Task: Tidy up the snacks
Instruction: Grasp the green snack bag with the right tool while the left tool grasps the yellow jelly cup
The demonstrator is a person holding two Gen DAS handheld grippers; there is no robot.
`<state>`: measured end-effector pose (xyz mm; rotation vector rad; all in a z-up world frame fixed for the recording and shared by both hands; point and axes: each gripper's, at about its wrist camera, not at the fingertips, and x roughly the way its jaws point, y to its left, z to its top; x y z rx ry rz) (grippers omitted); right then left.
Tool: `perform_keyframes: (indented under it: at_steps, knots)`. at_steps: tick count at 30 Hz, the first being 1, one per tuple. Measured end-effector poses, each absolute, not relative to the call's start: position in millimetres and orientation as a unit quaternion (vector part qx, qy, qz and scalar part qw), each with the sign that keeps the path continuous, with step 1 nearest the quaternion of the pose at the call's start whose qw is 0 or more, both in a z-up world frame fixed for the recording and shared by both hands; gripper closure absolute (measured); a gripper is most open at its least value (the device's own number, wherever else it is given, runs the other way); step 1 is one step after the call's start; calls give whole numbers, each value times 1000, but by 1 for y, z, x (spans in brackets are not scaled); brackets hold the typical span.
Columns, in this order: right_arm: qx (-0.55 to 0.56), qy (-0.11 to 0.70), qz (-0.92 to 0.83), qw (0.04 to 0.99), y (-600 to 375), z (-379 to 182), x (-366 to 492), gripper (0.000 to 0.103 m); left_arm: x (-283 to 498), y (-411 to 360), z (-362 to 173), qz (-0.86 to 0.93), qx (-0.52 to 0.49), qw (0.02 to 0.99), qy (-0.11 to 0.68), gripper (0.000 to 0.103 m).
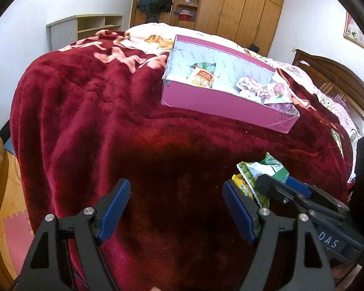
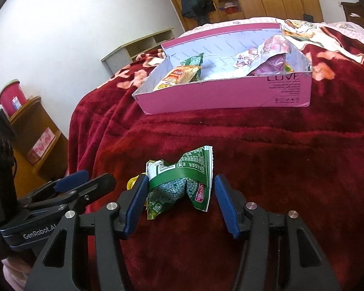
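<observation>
My right claw [image 2: 179,202] straddles the crumpled green foil snack packet [image 2: 182,181] on the red plush bed blanket [image 2: 279,160], half-open, not gripping; left claw [image 1: 176,209] wide, empty. Beyond, the pink cardboard box [image 2: 220,94] holds sorted snacks.

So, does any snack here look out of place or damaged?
Yes. A crumpled green packet lies on the red blanket, outside the pink box holding the other snacks. It sits between the right gripper fingers, unpinched.
</observation>
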<state>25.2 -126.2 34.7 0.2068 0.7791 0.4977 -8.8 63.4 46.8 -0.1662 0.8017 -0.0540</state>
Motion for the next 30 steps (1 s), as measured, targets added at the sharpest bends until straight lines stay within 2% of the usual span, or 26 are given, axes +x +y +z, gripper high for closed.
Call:
perform_keyframes:
  at_steps: [2,6,30]
  knots:
    - [97,372,241,891,-126,35,25,57,-9,63,46,-31,-84,916,391,21]
    - [93,364,238,896,-128,37,22,59,-10,59,48,-40,-83,917,388,22]
    - [119,366,194,902,-176,32,27,59,-2,3,37,-79,-31,920,382,35]
